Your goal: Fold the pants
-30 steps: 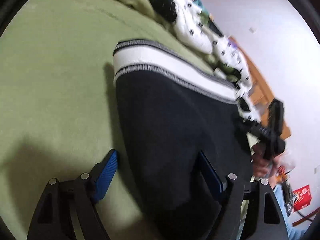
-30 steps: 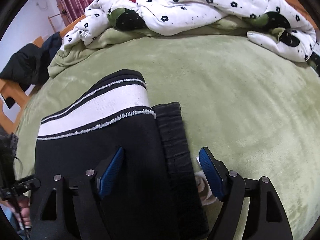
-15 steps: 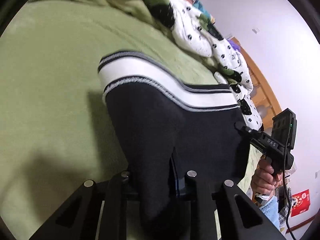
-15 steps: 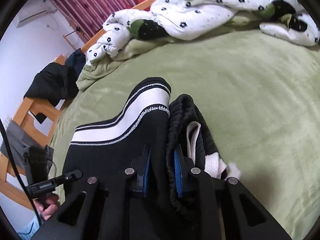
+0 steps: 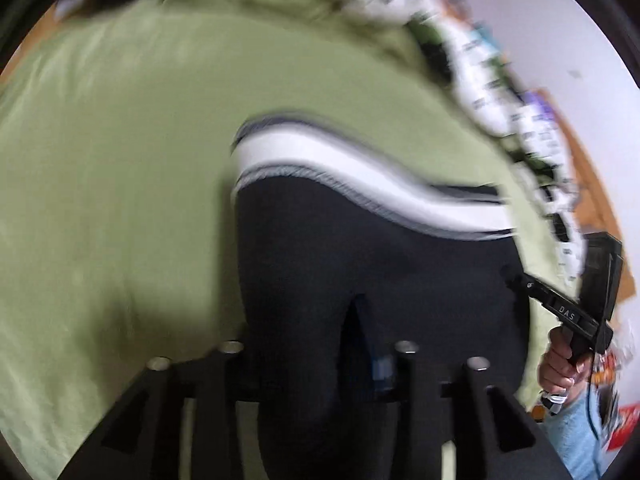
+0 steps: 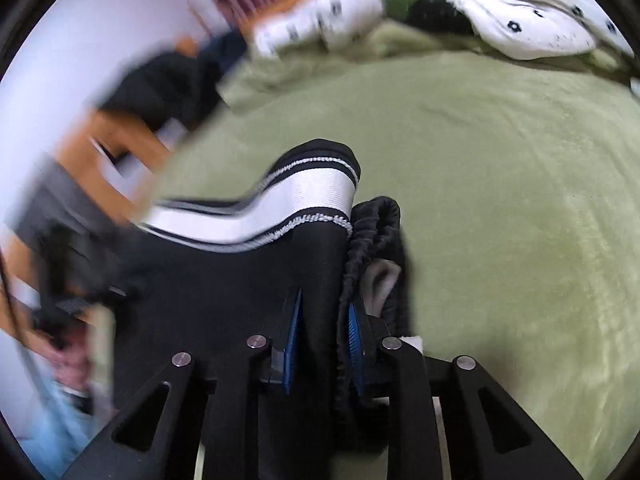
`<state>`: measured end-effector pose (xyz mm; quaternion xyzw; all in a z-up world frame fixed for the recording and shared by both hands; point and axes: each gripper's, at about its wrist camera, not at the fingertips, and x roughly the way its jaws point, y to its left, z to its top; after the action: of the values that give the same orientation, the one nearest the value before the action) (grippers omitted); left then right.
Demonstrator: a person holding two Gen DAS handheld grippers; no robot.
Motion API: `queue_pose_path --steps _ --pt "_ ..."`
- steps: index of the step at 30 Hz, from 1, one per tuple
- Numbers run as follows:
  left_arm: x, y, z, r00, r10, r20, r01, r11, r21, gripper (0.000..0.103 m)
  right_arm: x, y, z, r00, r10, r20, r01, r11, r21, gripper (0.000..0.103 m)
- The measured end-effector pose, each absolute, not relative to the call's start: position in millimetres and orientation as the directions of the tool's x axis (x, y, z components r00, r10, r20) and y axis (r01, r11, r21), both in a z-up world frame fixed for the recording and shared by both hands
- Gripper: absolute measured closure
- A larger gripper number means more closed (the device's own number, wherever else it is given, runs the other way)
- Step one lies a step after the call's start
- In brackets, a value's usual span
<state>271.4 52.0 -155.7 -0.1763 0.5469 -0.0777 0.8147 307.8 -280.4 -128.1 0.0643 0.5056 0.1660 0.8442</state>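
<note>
A bed under a green blanket [image 6: 500, 208] carries a crumpled white flower-print quilt [image 6: 520, 12] along its far edge.

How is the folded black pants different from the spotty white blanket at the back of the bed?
The pants are black with one white stripe; the blanket is white with small dark spots. The pants are pinched in both tools, the right tool and the left tool; the blanket lies bunched and untouched. Both are soft cloth on the green bed.

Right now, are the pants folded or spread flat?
Folded, not flat: the pants are doubled, the striped cuff beside the waistband, and bunched in both grippers.
</note>
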Motion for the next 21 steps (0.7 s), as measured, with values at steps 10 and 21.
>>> queue_pose_path --steps 10,21 --pt "239 59 -140 0.56 -0.135 -0.818 -0.018 0.984 -0.175 0.043 301 -295 -73 0.614 0.3 -0.73 -0.204 0.954 0.221 0.06" --pt "227 65 -129 0.597 -0.109 -0.795 -0.013 0.989 -0.146 0.041 335 -288 -86 0.577 0.363 -0.732 -0.223 0.932 0.287 0.088"
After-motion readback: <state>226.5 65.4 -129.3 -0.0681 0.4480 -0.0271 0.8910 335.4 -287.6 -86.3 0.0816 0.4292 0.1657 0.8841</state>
